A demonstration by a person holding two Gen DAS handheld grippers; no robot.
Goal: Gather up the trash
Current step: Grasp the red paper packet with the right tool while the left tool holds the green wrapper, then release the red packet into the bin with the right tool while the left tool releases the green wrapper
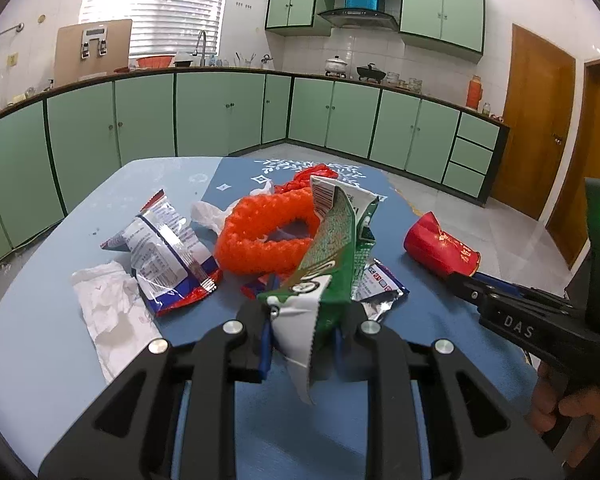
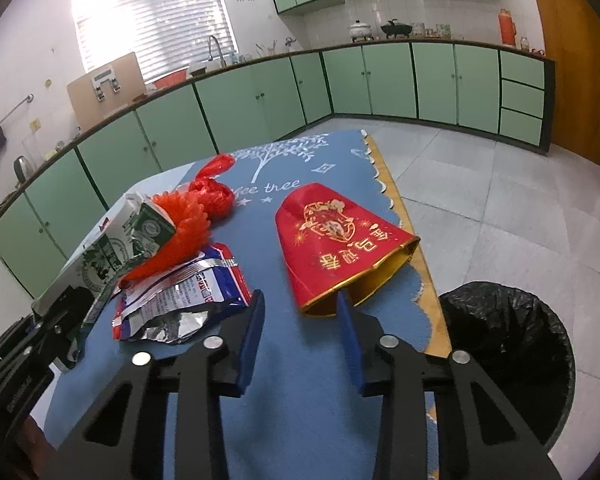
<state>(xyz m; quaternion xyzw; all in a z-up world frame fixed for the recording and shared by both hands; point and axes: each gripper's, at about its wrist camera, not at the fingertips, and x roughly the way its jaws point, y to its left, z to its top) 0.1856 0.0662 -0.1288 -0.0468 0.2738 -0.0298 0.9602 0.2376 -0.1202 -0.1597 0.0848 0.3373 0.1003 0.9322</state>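
My left gripper (image 1: 304, 336) has its fingers clamped on a crushed green carton (image 1: 332, 248), lifted off the litter heap at the middle of the surface (image 1: 40, 320) so it can go to the black-lined bin (image 2: 512, 356) beside the near right corner. My right gripper (image 2: 300, 340), fingers apart, straddles the rim of a red paper cup (image 2: 340, 240) lying on its side near the right edge, mouth toward me, ready for a pinch.

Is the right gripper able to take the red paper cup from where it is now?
Probably yes: the right gripper is open, one finger already at the rim of the red paper cup, nothing between.
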